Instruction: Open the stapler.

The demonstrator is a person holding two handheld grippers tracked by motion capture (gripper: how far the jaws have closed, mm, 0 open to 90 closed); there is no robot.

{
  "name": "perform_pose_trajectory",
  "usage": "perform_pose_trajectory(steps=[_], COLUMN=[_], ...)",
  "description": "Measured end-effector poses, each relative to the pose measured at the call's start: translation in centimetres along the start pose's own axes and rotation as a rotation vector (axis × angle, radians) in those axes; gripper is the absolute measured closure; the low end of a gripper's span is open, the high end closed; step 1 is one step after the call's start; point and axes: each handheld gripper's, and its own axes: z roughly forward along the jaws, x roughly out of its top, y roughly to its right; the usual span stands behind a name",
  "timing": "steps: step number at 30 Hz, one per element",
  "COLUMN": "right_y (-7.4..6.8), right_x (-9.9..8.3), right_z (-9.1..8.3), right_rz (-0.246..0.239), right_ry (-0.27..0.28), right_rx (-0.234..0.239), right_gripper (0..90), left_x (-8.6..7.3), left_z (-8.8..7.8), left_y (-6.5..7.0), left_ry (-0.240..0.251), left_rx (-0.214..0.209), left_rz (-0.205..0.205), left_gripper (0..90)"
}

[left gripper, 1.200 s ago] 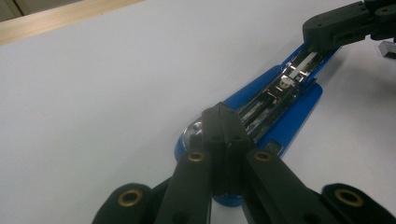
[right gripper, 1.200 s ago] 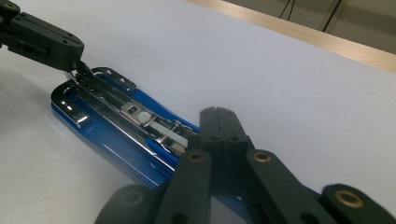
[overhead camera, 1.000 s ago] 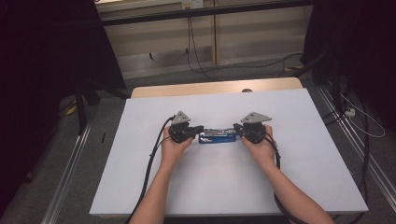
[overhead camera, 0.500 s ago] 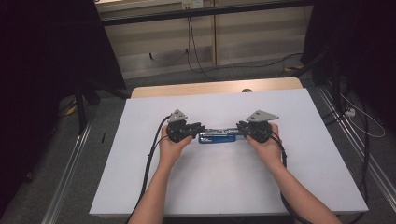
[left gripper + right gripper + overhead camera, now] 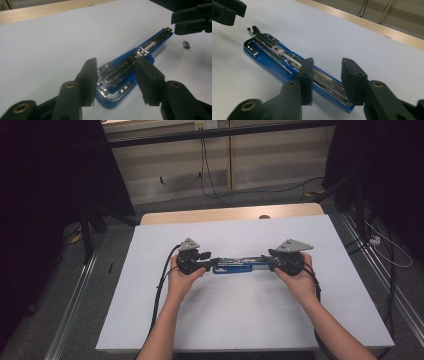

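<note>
Both tongs let go of an opened blue stapler lying flat mid-table.

The left gripper and right gripper each straddle one end of the stapler, jaws parted and just opening, pads off the metal, holding nothing. It lies unfolded, likely for reloading: its staple channel faces up, contents too small to tell. A small staple block sits just beside its far end on the white table.

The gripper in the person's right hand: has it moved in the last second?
Yes. The right gripper has slid rightward along the blue stapler, toward the table's right edge, its jaws just opening.
</note>
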Motion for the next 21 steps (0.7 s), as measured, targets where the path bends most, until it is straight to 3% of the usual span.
perform_pose_trajectory(steps=[11,21], right_y=[0.9,0.8], right_x=[-1.1,-2.0], right_z=[-1.5,-2.3], right_rz=[0.022,0.019], right_ry=[-0.023,-0.049], right_rx=[-0.012,-0.017], right_gripper=[41.5,30.9], left_x=[0.2,0.2], left_z=[-1.1,-1.7], left_y=[-0.2,0.0], left_ry=[-0.025,-0.047], left_rx=[0.021,0.03], left_rz=[-0.031,-0.018], left_gripper=[25.0,16.0])
